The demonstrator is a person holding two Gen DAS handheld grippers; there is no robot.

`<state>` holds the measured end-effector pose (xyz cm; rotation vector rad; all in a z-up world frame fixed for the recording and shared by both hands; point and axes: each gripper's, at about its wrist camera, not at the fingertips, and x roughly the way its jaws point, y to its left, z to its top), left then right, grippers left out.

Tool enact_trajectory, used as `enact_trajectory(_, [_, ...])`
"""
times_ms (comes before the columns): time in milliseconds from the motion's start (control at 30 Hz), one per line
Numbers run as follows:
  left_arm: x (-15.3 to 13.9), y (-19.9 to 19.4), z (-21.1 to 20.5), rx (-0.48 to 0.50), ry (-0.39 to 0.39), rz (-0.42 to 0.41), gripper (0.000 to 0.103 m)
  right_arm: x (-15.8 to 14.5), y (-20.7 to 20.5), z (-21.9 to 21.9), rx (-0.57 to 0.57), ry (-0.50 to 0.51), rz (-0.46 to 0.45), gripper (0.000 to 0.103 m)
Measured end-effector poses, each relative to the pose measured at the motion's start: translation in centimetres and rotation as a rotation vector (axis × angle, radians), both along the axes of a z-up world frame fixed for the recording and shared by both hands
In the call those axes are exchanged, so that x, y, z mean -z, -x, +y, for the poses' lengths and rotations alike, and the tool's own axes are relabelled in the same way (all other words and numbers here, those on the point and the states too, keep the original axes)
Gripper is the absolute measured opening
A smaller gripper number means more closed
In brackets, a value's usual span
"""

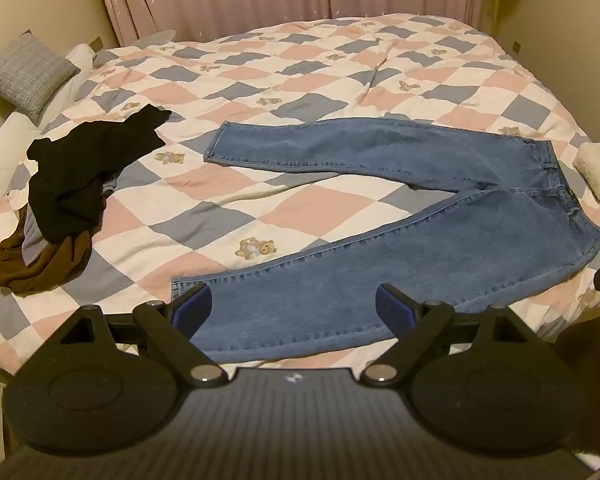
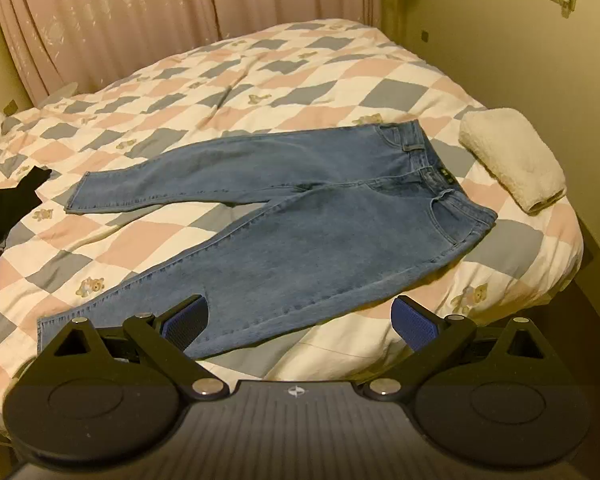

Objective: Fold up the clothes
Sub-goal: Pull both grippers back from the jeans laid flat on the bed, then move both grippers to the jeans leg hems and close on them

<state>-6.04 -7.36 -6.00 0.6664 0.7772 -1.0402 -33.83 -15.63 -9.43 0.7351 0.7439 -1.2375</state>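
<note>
Both jaws spread wide, each empty hand-held gripper (image 1: 294, 304) (image 2: 300, 318) hovers over flat jeans (image 1: 440, 216).

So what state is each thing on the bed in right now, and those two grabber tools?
Jeans: spread flat, unfolded, legs splayed apart.
Dark clothes pile: crumpled heap.
White towel: rolled up beside the waistband.
Left gripper: jaws open, empty.
Right gripper: jaws open, empty.
</note>
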Motion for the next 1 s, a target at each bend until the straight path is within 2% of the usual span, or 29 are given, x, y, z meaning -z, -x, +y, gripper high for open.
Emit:
enact_trajectory(300, [0.8,-0.8,-1.2,0.004,-0.026,0.023,0.089,0.3,-0.6,-1.5,-0.009,-0.031,0.045,0.101])
enact_trajectory(467, [2.1,-1.2,-2.3,-0.011,-0.065,0.04,0.089,0.8,-0.1,-3.1,-0.013,-0.053,0.069,0.101])
enact_trajectory(600, [3.6,-1.0,-4.2,-0.008,-0.102,0.037,0.089,2.2,1.2,-5.3,-0.009,-0.098,0.084,0.101])
enact_trajectory(833, [6.4,-1.0,-10.1,-0.01,-0.101,0.047,0.089,5.3,4.6,-14.0,-0.048,-0.16,0.08,0.101])
enact_trajectory(1000, [8.7,-1.9,-16.9,0.053,-0.063,0.022,0.087,6.5,7.8,-23.1,-0.175,-0.057,-0.034,0.099])
